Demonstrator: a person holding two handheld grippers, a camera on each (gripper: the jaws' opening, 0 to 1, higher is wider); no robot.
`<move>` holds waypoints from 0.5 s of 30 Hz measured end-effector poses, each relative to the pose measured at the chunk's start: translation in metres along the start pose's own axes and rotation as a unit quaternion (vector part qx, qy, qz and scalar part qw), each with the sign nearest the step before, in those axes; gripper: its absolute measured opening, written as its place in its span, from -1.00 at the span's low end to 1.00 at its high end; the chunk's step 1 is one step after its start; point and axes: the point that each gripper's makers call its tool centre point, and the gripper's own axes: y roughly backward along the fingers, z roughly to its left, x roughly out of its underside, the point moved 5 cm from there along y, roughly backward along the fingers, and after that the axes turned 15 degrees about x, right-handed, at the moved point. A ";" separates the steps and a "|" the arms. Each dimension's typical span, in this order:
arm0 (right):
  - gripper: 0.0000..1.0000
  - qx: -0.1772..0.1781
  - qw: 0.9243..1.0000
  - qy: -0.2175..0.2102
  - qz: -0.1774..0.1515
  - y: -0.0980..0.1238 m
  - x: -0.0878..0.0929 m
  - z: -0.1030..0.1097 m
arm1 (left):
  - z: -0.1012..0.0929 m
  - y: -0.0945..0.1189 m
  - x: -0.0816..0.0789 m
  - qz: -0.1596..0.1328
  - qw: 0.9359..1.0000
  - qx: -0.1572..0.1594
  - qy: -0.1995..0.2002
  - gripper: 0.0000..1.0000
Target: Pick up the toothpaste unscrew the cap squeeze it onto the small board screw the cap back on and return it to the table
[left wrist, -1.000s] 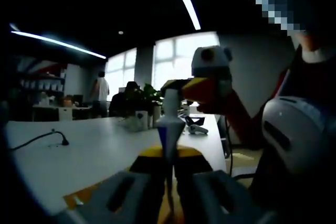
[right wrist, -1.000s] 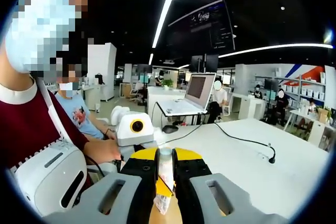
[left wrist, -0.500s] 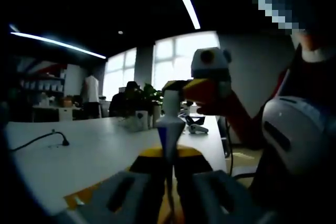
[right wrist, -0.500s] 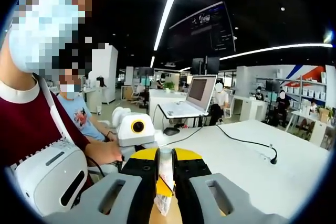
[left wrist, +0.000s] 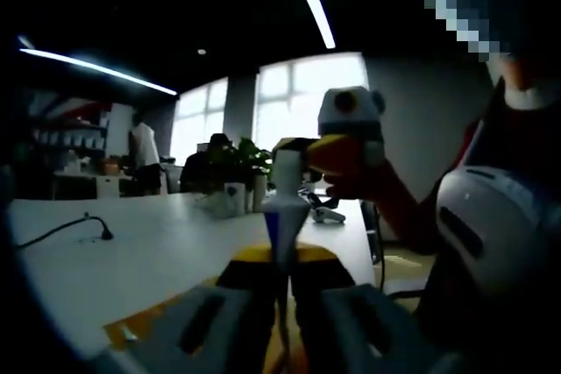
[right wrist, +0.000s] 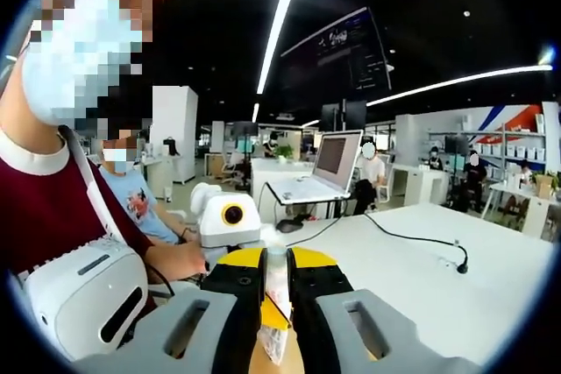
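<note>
In the left gripper view the white toothpaste tube [left wrist: 282,209] stands upright between the jaws of my left gripper [left wrist: 282,304], which is shut on its flattened lower part. The tube's white cap [left wrist: 287,166] is at the top, and my right gripper [left wrist: 298,148] comes in from the right with its yellow-orange jaws closed around it. In the right gripper view my right gripper [right wrist: 276,291] is shut on the white cap end [right wrist: 276,269], and a crinkled piece of tube [right wrist: 272,343] shows low between the jaws.
A long white table [left wrist: 140,251] stretches away, with a black cable [left wrist: 61,234], potted plants [left wrist: 232,172] and small objects at its far end. The right gripper view has the white table [right wrist: 412,260], a cable [right wrist: 412,238], a laptop [right wrist: 324,168], the person holding the grippers [right wrist: 53,208] and seated people.
Both grippers keep the same hold on tube and cap. The views have drifted slightly. A person in the background of the left gripper view has walked to the left.
</note>
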 end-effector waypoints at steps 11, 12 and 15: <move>-0.64 -0.037 0.995 -0.082 -0.031 0.000 0.001 -0.010 | -0.002 0.000 -0.004 -0.002 1.000 0.006 0.016 -0.92; -0.65 -0.036 0.995 -0.084 -0.033 -0.001 0.001 -0.010 | -0.002 0.000 -0.004 -0.001 1.000 0.005 0.015 -0.92; -0.69 -0.023 0.996 -0.076 -0.033 -0.004 0.001 -0.009 | -0.001 0.000 -0.006 0.001 1.000 0.000 0.019 -0.92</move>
